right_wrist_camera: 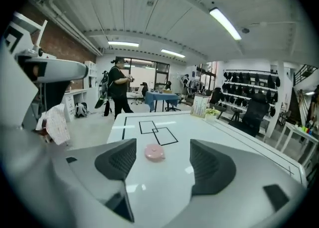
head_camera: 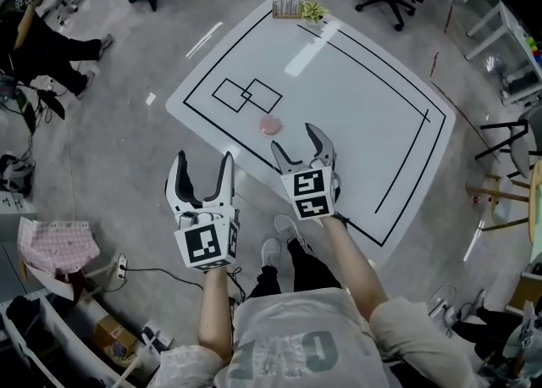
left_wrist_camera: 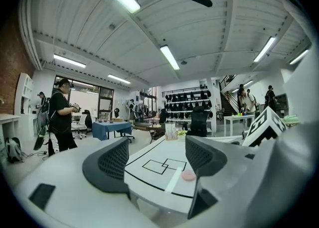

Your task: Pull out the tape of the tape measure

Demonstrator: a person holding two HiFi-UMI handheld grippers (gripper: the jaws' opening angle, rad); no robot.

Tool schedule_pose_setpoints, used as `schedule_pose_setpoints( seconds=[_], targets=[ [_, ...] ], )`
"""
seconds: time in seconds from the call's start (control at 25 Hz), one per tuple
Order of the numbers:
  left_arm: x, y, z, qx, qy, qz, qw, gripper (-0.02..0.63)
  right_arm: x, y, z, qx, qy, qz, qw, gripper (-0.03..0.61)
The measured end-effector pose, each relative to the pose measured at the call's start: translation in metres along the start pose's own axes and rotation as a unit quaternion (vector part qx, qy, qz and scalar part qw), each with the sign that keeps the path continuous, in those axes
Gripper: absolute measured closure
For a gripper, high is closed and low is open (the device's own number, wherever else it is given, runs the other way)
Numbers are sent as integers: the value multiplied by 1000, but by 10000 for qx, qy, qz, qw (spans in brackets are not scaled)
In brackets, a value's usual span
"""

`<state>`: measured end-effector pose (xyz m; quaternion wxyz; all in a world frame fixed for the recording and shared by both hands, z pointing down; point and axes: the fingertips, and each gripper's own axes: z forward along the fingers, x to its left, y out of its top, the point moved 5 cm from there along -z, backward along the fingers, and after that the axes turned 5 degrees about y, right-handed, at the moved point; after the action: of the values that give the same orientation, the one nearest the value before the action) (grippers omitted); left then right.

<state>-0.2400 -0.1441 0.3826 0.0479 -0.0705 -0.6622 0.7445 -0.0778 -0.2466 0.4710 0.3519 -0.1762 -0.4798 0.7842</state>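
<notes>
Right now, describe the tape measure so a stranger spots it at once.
Start at the white table with black lines. Near its two overlapping black squares, on the person's side, lies the tape measure: a round pink disc, the only pink thing there.

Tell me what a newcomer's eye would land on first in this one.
First comes the big white table marked with black lines, which fills the middle of the head view. On it, just beside two overlapping outlined squares, lies a small round pink tape measure. On the near side of it hang the left gripper and the right gripper, both with fingers apart and holding nothing.
</notes>
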Motion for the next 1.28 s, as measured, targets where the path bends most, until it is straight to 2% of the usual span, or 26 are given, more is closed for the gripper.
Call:
schedule_pose_setpoints(
  seconds=[0.2, 0.4, 0.68, 0.92, 1.04, 1.28],
  targets=[
    [15, -32, 15, 321, 246, -53, 9992, 282, 4, -13, 59, 447, 173, -408, 9980, 255],
    [20, -57, 23, 581, 334, -45, 9977, 282, 2, -18, 91, 597, 242, -500, 9967, 255],
    [16, -77, 29, 837, 280, -44, 9961, 282, -7, -25, 89, 722, 223, -618, 9952, 256],
    [9, -88, 34, 954, 189, -52, 9952, 282, -44, -41, 69, 814, -265, -425, 9954, 256],
    [6, -90, 35, 1004, 168, -76, 9948, 282, -45, -40, 67, 809, -177, -344, 9960, 256],
    [5, -92, 35, 1063, 183, -68, 9941, 282, -14, -24, 89, 719, 188, -484, 9961, 256]
  ],
)
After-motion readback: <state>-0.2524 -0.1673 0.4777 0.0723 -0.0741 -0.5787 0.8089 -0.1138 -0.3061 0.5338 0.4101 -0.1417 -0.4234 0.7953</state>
